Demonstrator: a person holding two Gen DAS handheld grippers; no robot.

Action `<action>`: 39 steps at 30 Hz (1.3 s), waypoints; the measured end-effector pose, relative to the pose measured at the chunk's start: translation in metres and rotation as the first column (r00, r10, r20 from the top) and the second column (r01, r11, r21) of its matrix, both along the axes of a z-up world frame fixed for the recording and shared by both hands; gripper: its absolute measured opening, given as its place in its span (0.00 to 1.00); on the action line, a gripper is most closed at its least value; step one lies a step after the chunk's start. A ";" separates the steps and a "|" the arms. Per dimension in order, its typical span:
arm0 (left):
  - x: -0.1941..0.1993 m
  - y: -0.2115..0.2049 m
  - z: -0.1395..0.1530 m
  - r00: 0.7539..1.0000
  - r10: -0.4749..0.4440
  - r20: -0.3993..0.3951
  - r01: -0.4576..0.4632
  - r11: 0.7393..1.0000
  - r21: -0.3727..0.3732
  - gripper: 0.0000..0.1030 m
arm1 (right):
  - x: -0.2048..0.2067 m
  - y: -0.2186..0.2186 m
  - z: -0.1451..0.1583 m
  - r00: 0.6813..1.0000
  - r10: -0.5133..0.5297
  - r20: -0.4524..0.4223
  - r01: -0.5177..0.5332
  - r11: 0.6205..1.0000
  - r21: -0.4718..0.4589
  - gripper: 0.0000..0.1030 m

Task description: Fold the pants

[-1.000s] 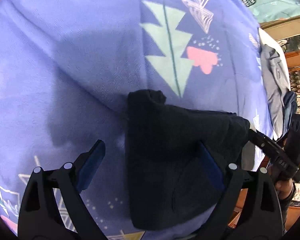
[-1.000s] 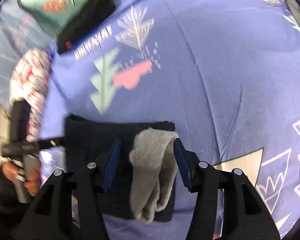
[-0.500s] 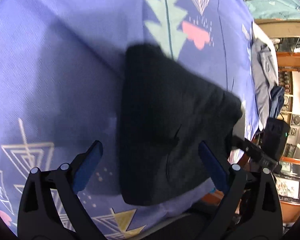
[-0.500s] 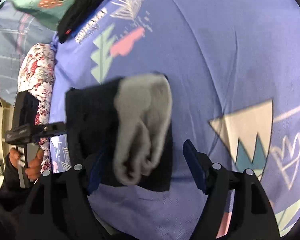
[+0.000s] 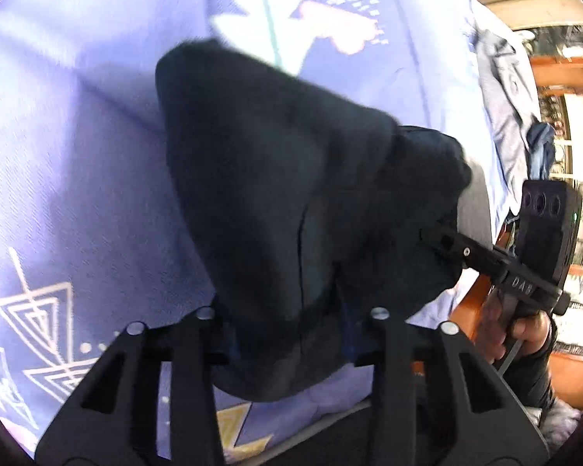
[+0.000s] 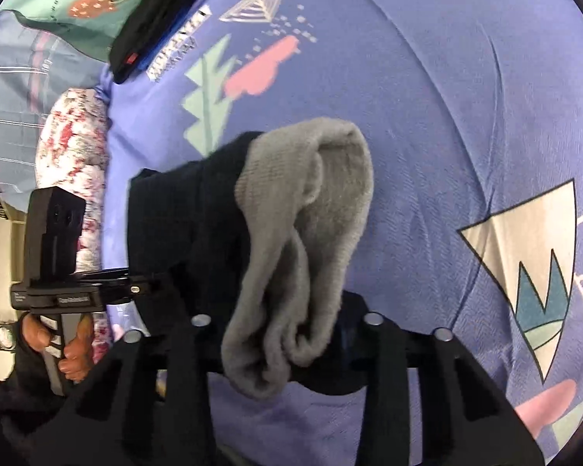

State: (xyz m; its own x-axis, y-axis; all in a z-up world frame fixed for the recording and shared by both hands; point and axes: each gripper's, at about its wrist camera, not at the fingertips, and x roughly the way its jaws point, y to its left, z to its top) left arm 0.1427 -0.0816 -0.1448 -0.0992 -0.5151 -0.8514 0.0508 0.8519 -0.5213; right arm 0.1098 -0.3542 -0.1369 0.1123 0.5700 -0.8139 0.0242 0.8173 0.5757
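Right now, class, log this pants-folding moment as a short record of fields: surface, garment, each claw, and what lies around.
surface: purple patterned bedsheet
garment: dark folded pants, grey inner fabric showing at one end
left claw: jaws just closing, pinching the pants' near edge
right claw: jaws just closing, gripping the pants at the grey fabric
nearby: black folded item by a green pillow; floral cushion

Folded pants (image 5: 291,178) on bed (image 5: 77,155), sock (image 6: 311,233) on top; pillow (image 6: 74,147) far left.
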 end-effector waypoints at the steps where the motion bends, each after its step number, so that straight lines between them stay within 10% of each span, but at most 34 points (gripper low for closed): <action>1: 0.001 0.000 0.007 1.000 0.002 0.013 -0.002 1.000 -0.007 0.35 | 0.002 0.001 0.007 1.000 0.004 0.006 -0.005 1.000 0.011 0.34; 9: 0.055 0.040 0.102 0.964 0.107 0.245 -0.092 0.993 -0.071 0.34 | 0.065 0.028 0.091 0.973 0.079 0.219 -0.092 0.995 0.049 0.34; 19: 0.202 0.110 0.216 0.783 0.261 0.565 -0.305 0.952 -0.017 0.36 | 0.257 0.120 0.193 0.822 0.165 0.545 -0.203 0.979 0.009 0.35; 26: 0.306 0.157 0.162 0.754 0.328 0.569 -0.414 0.910 0.025 0.43 | 0.385 0.181 0.159 0.809 0.198 0.554 -0.168 0.980 -0.105 0.42; 30: 0.336 0.182 0.093 0.765 0.399 0.505 -0.531 0.834 0.146 0.82 | 0.417 0.204 0.108 0.816 0.294 0.498 -0.067 0.904 -0.423 0.74; 39: 0.336 0.180 0.078 0.750 0.430 0.503 -0.568 0.808 0.157 0.96 | 0.432 0.192 0.087 0.852 0.238 0.466 -0.052 0.925 -0.377 0.93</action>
State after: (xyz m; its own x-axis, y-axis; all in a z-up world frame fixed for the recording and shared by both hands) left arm 0.4791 0.0985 -0.0663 0.5069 -0.1153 -0.8543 -0.2693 0.9202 -0.2840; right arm 0.5414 -0.1619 -0.0500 0.4897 0.3125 -0.8139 -0.3221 0.9323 0.1642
